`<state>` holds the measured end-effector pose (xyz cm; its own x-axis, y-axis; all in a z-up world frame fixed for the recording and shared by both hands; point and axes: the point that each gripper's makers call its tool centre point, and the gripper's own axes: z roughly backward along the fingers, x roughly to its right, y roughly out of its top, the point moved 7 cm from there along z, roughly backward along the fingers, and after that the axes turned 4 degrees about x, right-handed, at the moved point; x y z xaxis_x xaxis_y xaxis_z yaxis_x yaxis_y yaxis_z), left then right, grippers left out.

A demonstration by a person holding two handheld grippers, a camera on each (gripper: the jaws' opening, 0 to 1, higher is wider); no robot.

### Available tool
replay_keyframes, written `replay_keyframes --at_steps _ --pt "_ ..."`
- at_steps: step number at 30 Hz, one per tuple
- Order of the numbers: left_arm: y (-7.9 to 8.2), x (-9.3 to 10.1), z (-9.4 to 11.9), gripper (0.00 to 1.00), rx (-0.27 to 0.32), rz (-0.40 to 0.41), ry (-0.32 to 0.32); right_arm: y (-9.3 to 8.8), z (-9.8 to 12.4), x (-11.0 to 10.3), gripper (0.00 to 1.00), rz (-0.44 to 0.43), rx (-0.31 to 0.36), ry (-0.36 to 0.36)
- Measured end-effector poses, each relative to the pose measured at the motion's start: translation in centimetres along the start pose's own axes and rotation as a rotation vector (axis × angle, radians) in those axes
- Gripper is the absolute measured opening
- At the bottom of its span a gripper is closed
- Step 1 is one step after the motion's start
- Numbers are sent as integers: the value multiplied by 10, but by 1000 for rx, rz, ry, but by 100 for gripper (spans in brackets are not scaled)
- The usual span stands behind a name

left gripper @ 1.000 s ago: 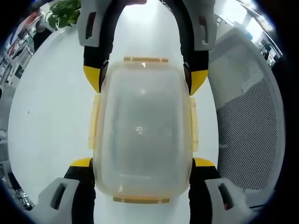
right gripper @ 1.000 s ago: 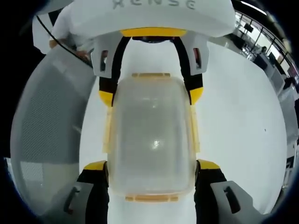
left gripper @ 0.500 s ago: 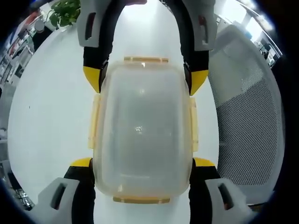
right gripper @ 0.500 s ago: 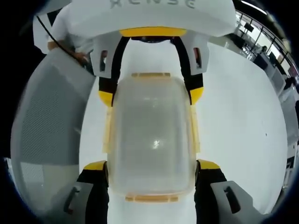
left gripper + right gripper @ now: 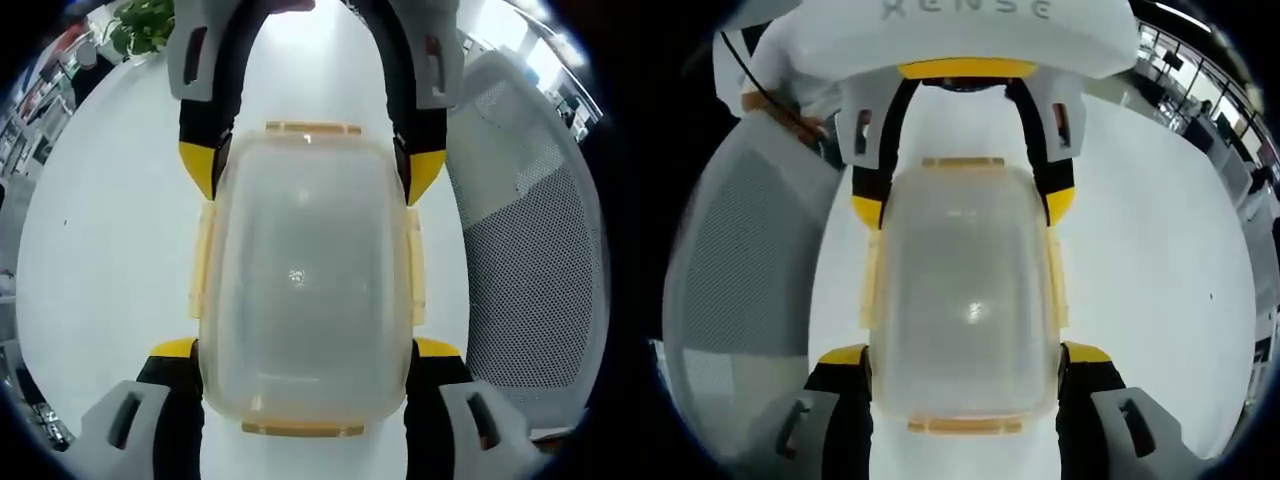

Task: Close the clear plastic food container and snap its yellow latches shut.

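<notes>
Almost nothing had moved since the earlier frames: only the background slid a little, so the hands had drifted, while the clear container (image 5: 303, 285) kept its place between the jaws. It sat on a white table (image 5: 110, 250), smooth and glossy, with a grey mesh chair back (image 5: 530, 250) beside it.

Both tools were set on the box from opposite ends, I judge in order to press its long sides together and seat the latches. The left gripper (image 5: 305, 350) stood with its jaws wide, one yellow-tipped jaw at each near corner of the box; the right gripper (image 5: 312, 170) held the far corners in the same way. I could not tell whether the tips really squeezed the plastic or only touched it.

In the right gripper view the lid (image 5: 965, 300) lay flat on the body, cloudy and rounded at the corners. The pale yellow latches (image 5: 203, 262) were thin, flat strips, folded down along the edges, so the closing seemed nearly finished
</notes>
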<state>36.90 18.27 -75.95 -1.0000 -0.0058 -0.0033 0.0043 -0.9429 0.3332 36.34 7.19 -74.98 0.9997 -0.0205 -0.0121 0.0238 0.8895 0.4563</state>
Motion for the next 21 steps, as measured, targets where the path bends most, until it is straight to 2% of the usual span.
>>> replay_keyframes --at_steps 21 --pt "-1 -2 -1 84 -4 4 -10 0 -1 1 76 2 8 16"
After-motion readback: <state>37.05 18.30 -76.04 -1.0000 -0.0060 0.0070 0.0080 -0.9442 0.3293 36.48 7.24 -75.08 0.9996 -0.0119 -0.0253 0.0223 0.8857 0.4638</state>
